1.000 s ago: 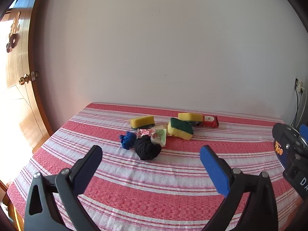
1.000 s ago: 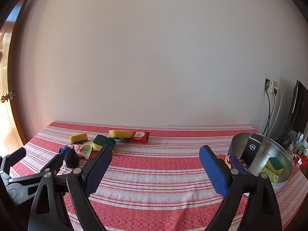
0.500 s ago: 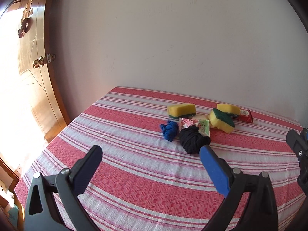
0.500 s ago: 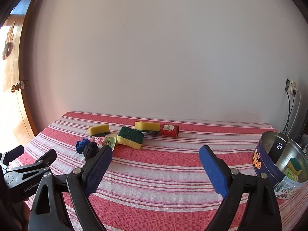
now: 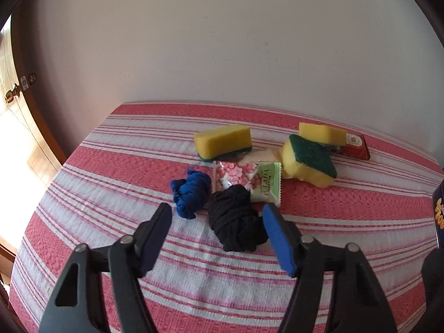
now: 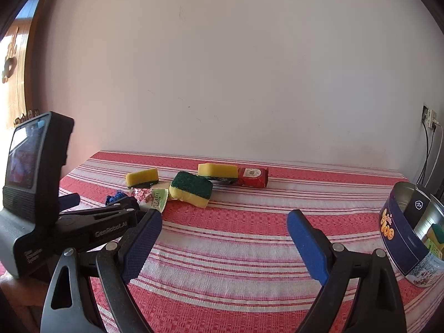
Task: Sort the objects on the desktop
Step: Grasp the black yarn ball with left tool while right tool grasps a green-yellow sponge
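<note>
Left tool [image 5: 216, 223] closing around one black bundle [image 5: 236, 222]; three sponges [image 5: 223, 141].

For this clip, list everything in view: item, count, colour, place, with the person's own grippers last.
Rectangular scouring sponges: three, yellow with green pads, far side of the cluster; one overlaps the red packet.
Red foil packet: one, far right of the cluster.
Pink-and-green snack sachet: one, mid-cluster.
Blue knotted cloth bundle: one, left of the black one.
Black knotted cloth bundle: one, nearest the left gripper.
Round metal tin: one, blue outside, table's right edge, holding a dark box and a sponge.
Striped tablecloth: one, red and white.
Left gripper: closing, black bundle between its pads, not pressed.
Right gripper: open, empty.
</note>
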A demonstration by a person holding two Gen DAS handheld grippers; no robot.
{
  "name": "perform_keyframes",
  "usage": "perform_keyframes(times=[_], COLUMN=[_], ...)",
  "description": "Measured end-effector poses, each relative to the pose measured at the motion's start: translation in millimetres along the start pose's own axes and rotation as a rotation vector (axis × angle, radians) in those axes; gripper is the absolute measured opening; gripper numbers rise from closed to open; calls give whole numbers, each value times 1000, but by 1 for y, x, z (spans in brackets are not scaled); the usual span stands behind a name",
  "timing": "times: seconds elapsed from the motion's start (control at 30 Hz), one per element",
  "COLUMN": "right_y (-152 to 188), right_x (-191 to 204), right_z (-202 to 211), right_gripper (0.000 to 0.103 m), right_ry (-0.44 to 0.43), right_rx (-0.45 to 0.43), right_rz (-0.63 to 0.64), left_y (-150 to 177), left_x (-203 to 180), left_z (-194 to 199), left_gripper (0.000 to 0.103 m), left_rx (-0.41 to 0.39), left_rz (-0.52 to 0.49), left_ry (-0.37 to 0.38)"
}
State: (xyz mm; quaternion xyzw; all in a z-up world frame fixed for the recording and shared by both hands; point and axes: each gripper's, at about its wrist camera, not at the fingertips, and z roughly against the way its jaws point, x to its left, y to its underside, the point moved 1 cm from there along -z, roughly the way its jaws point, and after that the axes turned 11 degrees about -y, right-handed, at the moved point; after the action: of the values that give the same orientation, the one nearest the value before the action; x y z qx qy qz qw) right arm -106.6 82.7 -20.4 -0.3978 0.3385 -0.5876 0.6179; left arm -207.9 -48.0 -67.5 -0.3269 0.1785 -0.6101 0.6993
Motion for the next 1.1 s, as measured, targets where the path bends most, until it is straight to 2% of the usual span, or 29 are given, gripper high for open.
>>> perform_keyframes(times=[0.07, 0.2, 0.27, 0.33, 0.5, 0.53, 0.57, 0.63, 0.73, 0.8, 0.87, 1.0, 1.1], right_y=[-1, -5, -9, -13, -15, -15, -15, -14, -14, -14, -15, -21, -26], right_x=[-5, -15, -20, -24, -23, -21, -20, -18, -18, -19, -19, -16, -11], right_z=[-4, -18, -29, -43, -71, -75, -79, -89, -106, -116, -125, -142, -158], right_gripper=[93, 93, 93, 93, 93, 93, 93, 93, 93, 93, 93, 93, 93], right_ry=[10, -6, -39, -82, -95, -102, -110, -126, -161, -177, -185, -219, -200], right_rx=[8, 40, 64, 92, 136, 143, 151, 169, 199, 213, 221, 238, 245], right_rz=[0, -11, -37, -72, -101, -102, -103, -113, -147, -169, -190, -225, -215], left_y=[0, -6, -1, 3, 8, 9, 10, 12, 10, 10, 11, 11, 9], left_x=[-3, -7, -5, 0, 20, 22, 23, 23, 20, 17, 14, 21, 26], left_z=[-12, -15, -16, -16, -14, -15, -16, -16, -18, -20, -21, -22, -16], left_gripper=[57, 57, 47, 47, 45, 50, 62, 76, 77, 74, 47, 46, 45], left_rx=[35, 10, 0, -10, 22, 31, 37, 40, 8, 12, 23, 40, -1], left_rz=[20, 1, 1, 11, 52, 49, 46, 44, 25, 17, 13, 59, 79], left_ry=[64, 30, 86, 128, 232, 246, 244, 203, 160, 168, 238, 279, 227])
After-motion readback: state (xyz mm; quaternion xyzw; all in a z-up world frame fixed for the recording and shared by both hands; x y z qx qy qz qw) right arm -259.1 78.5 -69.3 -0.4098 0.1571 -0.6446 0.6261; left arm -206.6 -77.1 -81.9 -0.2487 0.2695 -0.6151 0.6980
